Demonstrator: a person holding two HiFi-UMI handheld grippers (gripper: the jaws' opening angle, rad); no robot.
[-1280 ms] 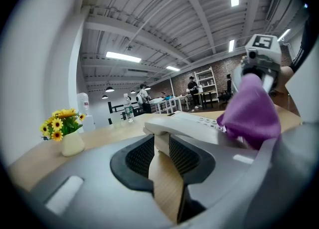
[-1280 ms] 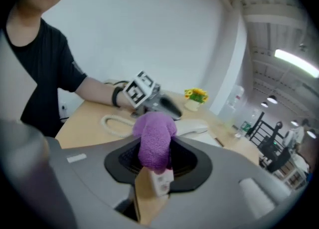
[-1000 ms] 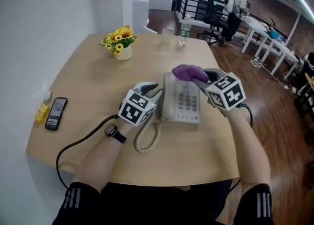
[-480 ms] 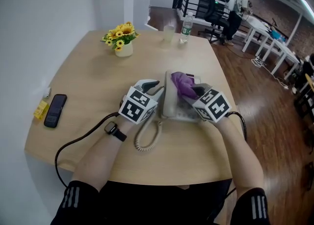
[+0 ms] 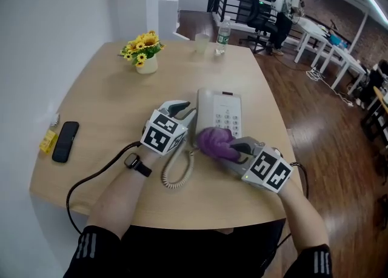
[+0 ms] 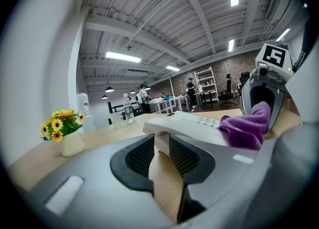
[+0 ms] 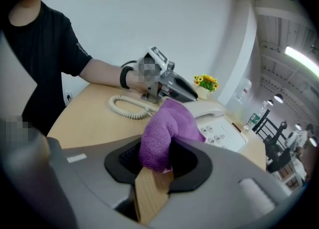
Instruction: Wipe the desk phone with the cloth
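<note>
The pale desk phone [image 5: 219, 112] lies mid-table with its handset [image 5: 203, 107] along the left side and a coiled cord [image 5: 176, 171] trailing toward me. My left gripper [image 5: 189, 118] is at the phone's left side, jaws closed on the handset's end [image 6: 162, 145]. My right gripper [image 5: 229, 148] is shut on a purple cloth [image 5: 213, 142], which bulges from the jaws and rests at the phone's near edge. In the right gripper view the cloth [image 7: 164, 128] fills the jaws, with the keypad [image 7: 224, 134] beyond. The left gripper view shows the cloth [image 6: 246, 125] on the phone.
A vase of yellow flowers [image 5: 141, 52] stands at the far left. A cup [image 5: 201, 42] and a water bottle [image 5: 222, 28] stand at the far edge. A black mobile phone [image 5: 65, 140] and a yellow item [image 5: 48, 140] lie at the left edge. A black cable [image 5: 91, 180] runs off the near edge.
My right gripper has drawn the purple cloth from the phone's far end over the keypad to its near edge. The left gripper has stayed at the handset.
</note>
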